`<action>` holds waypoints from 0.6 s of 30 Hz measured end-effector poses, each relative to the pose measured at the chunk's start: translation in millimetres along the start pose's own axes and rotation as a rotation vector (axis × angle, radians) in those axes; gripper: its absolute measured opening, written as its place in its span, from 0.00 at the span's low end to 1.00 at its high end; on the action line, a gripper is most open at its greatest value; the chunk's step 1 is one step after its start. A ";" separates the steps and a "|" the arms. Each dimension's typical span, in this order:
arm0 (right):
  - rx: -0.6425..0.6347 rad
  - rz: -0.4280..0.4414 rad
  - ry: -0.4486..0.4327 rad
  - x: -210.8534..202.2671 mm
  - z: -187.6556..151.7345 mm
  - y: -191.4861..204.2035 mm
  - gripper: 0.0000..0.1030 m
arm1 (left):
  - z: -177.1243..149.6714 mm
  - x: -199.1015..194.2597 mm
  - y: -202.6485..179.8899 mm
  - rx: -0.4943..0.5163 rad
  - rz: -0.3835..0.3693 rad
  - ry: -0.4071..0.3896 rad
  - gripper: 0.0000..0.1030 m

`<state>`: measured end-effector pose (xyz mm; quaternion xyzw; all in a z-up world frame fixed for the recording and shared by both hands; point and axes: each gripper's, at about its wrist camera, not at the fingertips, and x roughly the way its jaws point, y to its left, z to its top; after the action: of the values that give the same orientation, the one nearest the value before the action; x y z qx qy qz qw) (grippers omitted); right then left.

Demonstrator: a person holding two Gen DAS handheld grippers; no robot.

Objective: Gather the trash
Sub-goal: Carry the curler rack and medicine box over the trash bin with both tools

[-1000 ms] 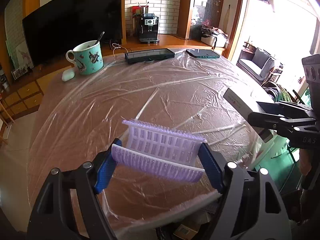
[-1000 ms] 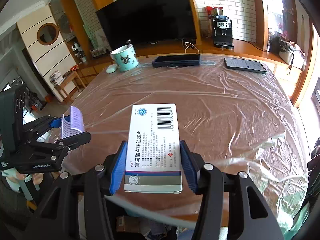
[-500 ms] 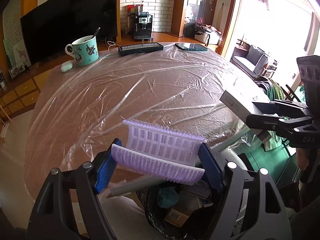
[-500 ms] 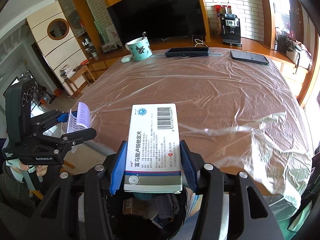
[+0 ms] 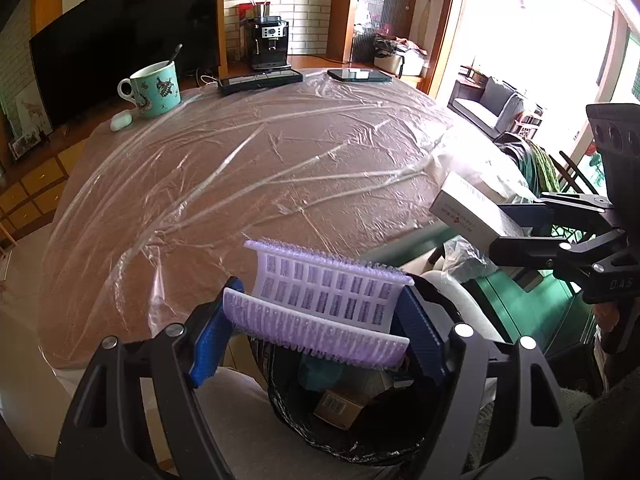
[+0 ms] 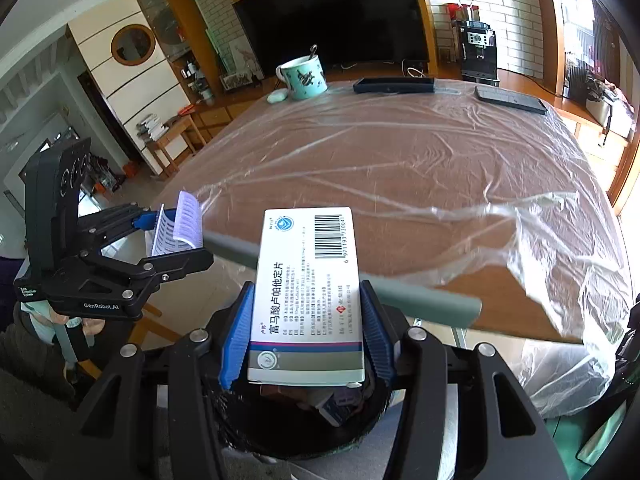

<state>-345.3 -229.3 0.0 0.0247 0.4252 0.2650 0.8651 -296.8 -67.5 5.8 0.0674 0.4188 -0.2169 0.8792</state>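
The left gripper [image 5: 316,330] has its jaws closed on a lilac plastic comb-like piece [image 5: 326,300], pinched by its two short ends so that it bows between the blue pads. It hangs past the near edge of the surface [image 5: 240,168], right above the black-lined trash bin [image 5: 344,432]. It looks light, thin and springy, slotted and toothed along its edges; an end-to-end hold suits it, though a hard squeeze would likely bend it further or let it pop free.

The right gripper [image 6: 306,338] has its jaws closed on a medicine box [image 6: 308,292], held by its long sides near the lower end, also over the bin [image 6: 304,428] off the near edge. The carton seems light, probably hollow and easy to crush, with slick printed faces, so a modest side grip is enough.

The box carries a barcode with digits beginning 6 9711, a round blue logo, and large Chinese characters, 富马酸卢帕他定片; the smaller print is too fine to read. The left gripper's body reads "GenRobot.AI".

At the far edge of the surface stand a teal mug [image 5: 154,88] and two dark phones [image 5: 260,79].
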 end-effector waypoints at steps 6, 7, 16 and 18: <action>0.014 0.007 0.033 3.2 -16.6 -1.2 0.49 | -12.3 3.5 -9.7 0.010 -0.013 0.024 0.75; 0.016 0.008 0.038 4.0 -19.6 -0.9 0.49 | -14.1 4.5 -11.3 0.014 -0.014 0.029 0.75; 0.025 0.016 0.079 10.4 -39.2 -0.9 0.49 | -30.3 14.2 -19.6 0.032 -0.010 0.068 0.75; 0.025 0.019 0.087 11.8 -42.0 -0.9 0.49 | -32.4 16.3 -20.7 0.033 -0.014 0.076 0.75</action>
<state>-370.4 -232.1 -35.6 0.0281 0.4656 0.2685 0.8428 -319.8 -81.7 -26.1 0.0874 0.4487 -0.2272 0.8599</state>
